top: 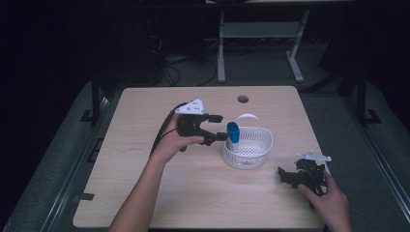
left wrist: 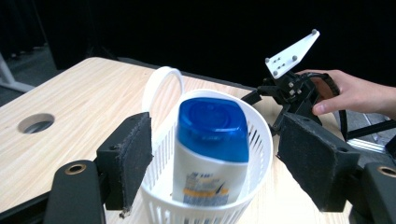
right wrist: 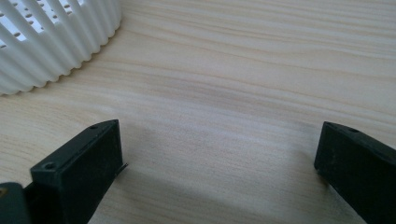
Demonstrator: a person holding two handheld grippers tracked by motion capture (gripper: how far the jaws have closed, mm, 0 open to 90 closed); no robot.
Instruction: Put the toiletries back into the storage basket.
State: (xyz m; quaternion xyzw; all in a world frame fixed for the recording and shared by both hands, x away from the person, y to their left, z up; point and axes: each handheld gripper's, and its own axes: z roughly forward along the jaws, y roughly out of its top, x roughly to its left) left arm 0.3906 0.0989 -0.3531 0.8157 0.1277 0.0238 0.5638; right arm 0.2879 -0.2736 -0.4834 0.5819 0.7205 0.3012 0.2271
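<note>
On the wooden surface, the white basket stood a little to the three o'clock side of centre, with the blue-capped bottle upright inside at its nine o'clock wall. The left tongs flanked the bottle, spread wide and clear of it, so the bottle looked freshly placed; backing away seemed next. The right tongs rested at five o'clock, wide and empty.

A white bottle with a blue cap stands up inside the round white basket on the counter.
</note>
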